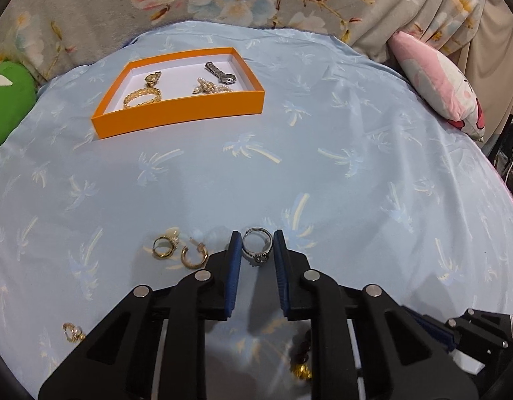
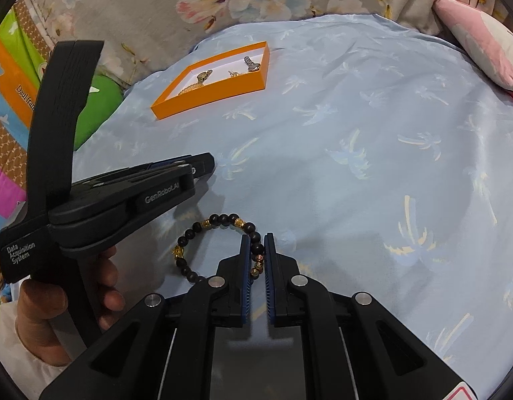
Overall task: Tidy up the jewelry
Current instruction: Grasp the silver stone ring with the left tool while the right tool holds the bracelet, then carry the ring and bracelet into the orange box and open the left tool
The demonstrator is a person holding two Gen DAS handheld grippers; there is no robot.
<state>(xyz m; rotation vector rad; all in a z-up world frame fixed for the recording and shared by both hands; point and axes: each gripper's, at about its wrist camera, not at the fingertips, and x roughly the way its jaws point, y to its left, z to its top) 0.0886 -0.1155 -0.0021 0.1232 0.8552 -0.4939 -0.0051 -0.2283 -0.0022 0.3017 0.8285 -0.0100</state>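
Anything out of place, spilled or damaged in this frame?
Nothing damaged. Loose pieces lie outside the orange box: two gold hoop earrings and a small gold ring on the blue sheet.

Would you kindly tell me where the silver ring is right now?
In the left wrist view, the silver ring sits low centre between the left tongs, on the blue sheet, right of two gold hoop earrings.

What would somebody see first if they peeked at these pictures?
Probably the bright orange box far back on the blue palm-tree sheet, with watches and gold jewelry inside. Up close, the left gripper has a silver ring between its blue pads, with gold hoop earrings lying beside it. The right gripper pinches a black-and-gold bead bracelet.
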